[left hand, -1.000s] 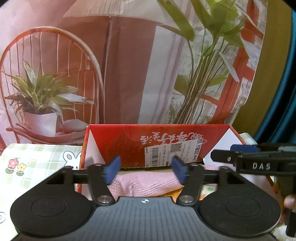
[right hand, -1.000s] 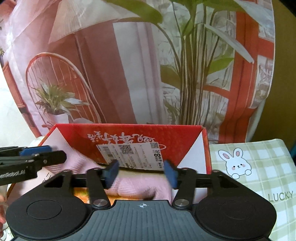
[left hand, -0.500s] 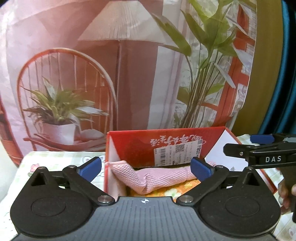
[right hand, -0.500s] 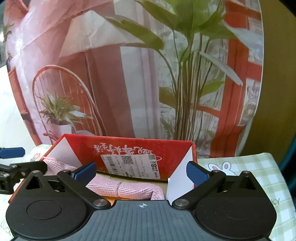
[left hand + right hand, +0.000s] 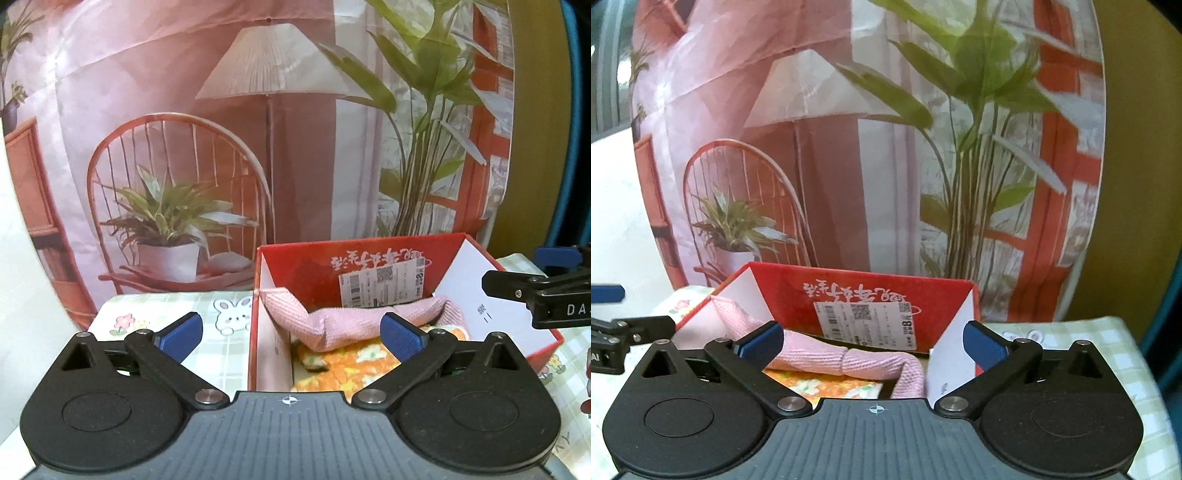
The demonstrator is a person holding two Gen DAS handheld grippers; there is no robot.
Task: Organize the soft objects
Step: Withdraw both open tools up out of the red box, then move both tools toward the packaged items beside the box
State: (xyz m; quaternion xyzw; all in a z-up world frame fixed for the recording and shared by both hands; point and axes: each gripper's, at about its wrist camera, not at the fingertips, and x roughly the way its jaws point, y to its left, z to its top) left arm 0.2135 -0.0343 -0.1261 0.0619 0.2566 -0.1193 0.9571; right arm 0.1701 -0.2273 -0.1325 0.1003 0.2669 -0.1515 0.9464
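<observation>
While the printed backdrop (image 5: 184,110) fills the rear, the red cardboard box (image 5: 369,254) sits on a checked bunny tablecloth (image 5: 207,332). Inside, a pink knitted cloth (image 5: 354,325) lies over an orange floral one (image 5: 354,362). Left gripper (image 5: 291,334) and right gripper (image 5: 873,341) (both empty) have just spread wide.

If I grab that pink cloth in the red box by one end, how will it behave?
Probably floppy: the pink cloth sags and kinks across the red box. Its knit looks grippy, likely not slippery. It seems light, and may drag the orange floral cloth beneath.
</observation>
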